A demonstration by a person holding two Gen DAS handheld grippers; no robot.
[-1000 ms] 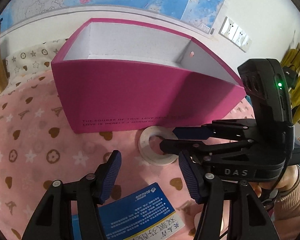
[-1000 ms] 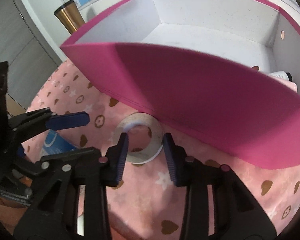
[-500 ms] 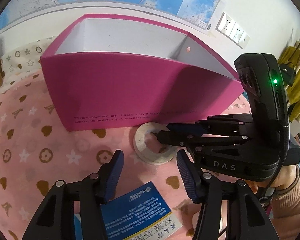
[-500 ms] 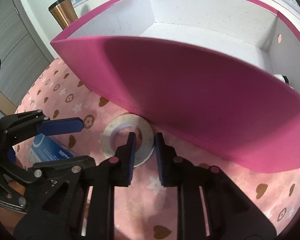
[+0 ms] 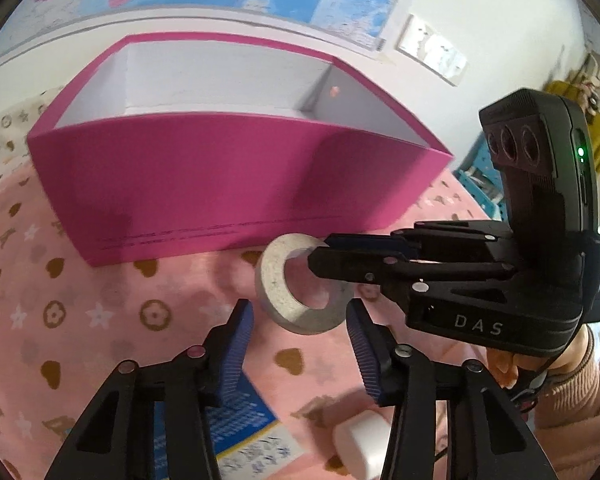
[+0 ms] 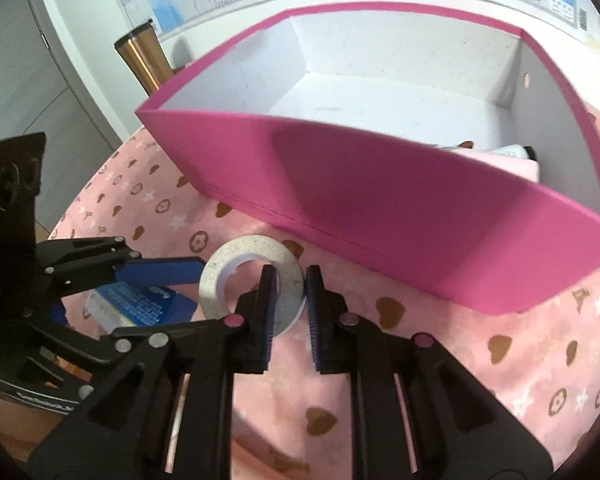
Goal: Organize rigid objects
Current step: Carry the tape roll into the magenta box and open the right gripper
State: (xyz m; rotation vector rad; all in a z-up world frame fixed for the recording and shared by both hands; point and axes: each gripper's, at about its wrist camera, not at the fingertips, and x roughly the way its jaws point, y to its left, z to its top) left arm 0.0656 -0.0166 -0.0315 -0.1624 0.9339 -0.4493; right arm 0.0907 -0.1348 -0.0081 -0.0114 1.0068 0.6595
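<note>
Right wrist view | right gripper (image 6: 291,280) clamps tape roll (image 6: 236,256) wall | left gripper (image 5: 300,332) empty, unclenched

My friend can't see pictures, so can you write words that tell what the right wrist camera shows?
The right gripper is shut on one side of a white tape roll, lifting it off a pink patterned cloth. Just behind is an open pink box, white inside. The left gripper and a blue packet sit at the left.
</note>
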